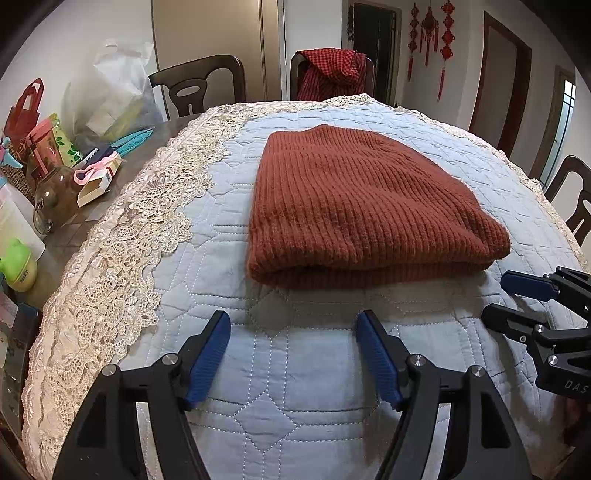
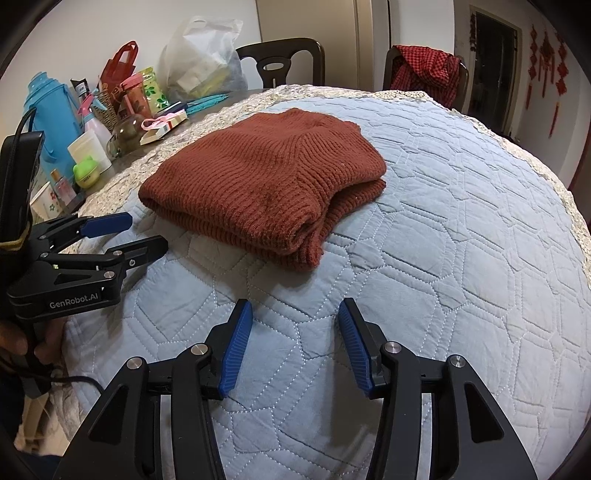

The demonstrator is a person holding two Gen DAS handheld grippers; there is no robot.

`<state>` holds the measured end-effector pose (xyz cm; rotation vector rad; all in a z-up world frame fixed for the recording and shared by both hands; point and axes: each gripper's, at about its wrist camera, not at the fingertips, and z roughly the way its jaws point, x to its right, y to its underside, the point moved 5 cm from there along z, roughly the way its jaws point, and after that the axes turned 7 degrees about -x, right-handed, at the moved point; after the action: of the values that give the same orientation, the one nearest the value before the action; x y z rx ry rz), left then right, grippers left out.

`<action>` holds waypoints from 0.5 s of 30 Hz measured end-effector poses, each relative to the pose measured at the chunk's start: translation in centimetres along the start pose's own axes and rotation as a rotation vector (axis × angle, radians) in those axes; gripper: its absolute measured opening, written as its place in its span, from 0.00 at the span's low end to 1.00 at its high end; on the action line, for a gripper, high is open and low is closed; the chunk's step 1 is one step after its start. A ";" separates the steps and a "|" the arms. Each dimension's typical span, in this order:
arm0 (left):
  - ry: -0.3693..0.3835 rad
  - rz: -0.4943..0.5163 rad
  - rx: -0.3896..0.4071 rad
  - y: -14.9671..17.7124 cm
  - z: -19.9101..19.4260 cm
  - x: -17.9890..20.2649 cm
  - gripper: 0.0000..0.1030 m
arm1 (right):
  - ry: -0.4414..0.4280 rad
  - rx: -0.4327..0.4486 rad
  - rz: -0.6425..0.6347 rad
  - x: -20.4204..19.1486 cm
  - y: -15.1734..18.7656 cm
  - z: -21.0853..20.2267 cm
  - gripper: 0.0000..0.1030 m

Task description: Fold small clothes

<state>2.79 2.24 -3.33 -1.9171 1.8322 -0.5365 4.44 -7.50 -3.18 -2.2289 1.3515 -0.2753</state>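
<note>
Rust-brown ribbed knit sweater (image 1: 369, 206) lies folded into a thick rectangular bundle on the pale blue quilted cloth (image 1: 266, 417) with cream lace edging that covers the table; it sits toward the middle of the cloth, layers stacked, folded edge facing the grippers; in the right wrist view the layered side edges show at its near right corner (image 2: 306, 243) (a bit loose there).

Left gripper (image 1: 293, 323), black frame with blue ribbed pads, has its jaws spread, nothing between them, only bare quilt; it points down at the cloth just short of the sweater's near edge, apart from it.

Right gripper (image 2: 295, 312), same build, jaws also spread and empty, over bare quilt near the sweater's near right corner, not touching it.

Each gripper shows in the other's camera (left gripper at the left edge of the right wrist view, fingers parted); a hand (image 2: 22, 347) holds its handle.

Table's far left side is cluttered: light blue plastic flask (image 2: 51, 110), white plastic bag (image 2: 199, 55), round glass jar (image 1: 55, 199), small green lidded pot (image 1: 20, 266), red gift bag (image 1: 24, 107); dark wooden chairs behind the table, one (image 1: 332, 70) draped with a red checked garment; red knot ornaments (image 1: 428, 33) hang on the far wall.
</note>
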 end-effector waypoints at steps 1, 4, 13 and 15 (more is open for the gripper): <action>0.000 0.000 0.000 0.0 0.0 -0.1 0.72 | -0.001 0.000 0.000 0.0 0.0 0.0 0.48; -0.001 0.000 0.000 0.0 0.0 0.0 0.72 | -0.004 0.001 0.003 0.0 0.0 0.0 0.48; -0.004 0.001 0.000 0.0 0.0 -0.2 0.72 | -0.012 0.001 0.005 0.0 0.0 0.0 0.49; -0.004 0.001 0.000 0.0 0.0 -0.2 0.73 | -0.012 0.001 0.005 0.0 0.0 0.0 0.49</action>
<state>2.80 2.44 -3.32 -1.9161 1.8307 -0.5323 4.42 -7.51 -3.15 -2.2218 1.3503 -0.2601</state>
